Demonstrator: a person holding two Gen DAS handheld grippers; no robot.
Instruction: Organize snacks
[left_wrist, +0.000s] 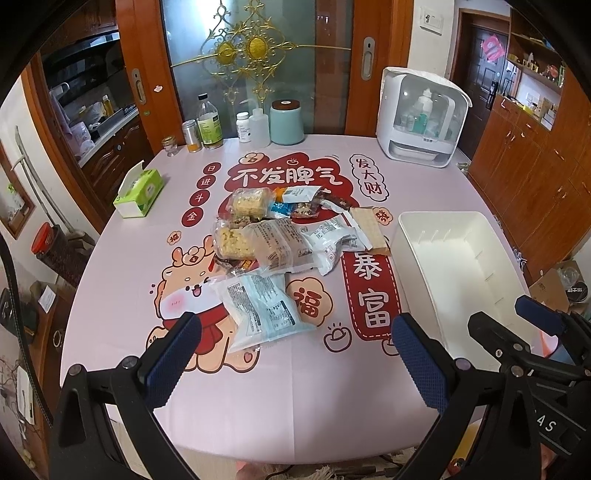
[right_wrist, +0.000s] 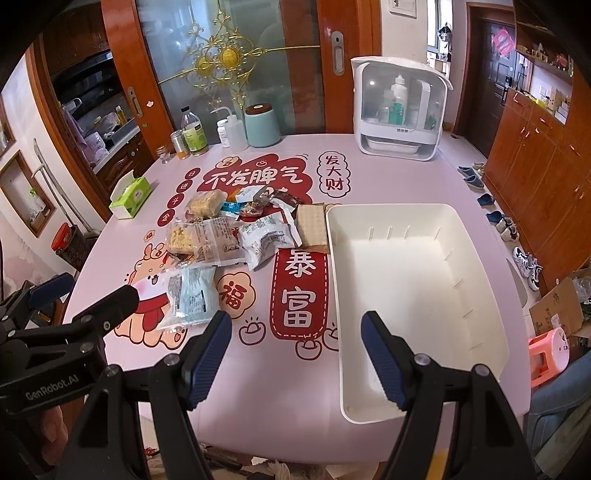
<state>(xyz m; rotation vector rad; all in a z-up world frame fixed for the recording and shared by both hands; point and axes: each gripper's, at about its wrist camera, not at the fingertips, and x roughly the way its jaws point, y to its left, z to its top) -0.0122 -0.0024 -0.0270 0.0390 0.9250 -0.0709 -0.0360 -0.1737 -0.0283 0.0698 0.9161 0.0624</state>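
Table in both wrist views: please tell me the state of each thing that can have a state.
white bin: empty, upright
snack packets: loose pile beside the bin
blue packet: flat, nearest the grippers
tissue box: open, tissue showing
left gripper: open, holds nothing
right gripper: open, holds nothing

The table (left_wrist: 295, 406) held 1 white bin (right_wrist: 417, 280) and 1 pile of snack packets (left_wrist: 280, 236). About 10 packets showed in it, though overlaps hid the exact count: 2 clear packs of yellow puffed cakes (left_wrist: 246, 201), 1 pale blue packet (left_wrist: 258, 310), 1 clear printed packet (left_wrist: 279, 243), 1 white packet (left_wrist: 334, 240) and 1 brown flat packet (right_wrist: 312, 227) among them. Along the far edge stood 1 green tissue box (left_wrist: 138, 190), 1 teal canister (left_wrist: 287, 122), 1 white cabinet (left_wrist: 421, 116), and 5 bottles and jars (left_wrist: 209, 123). 2 grippers were in view, the left gripper (left_wrist: 295, 363) and the right gripper (right_wrist: 297, 360).
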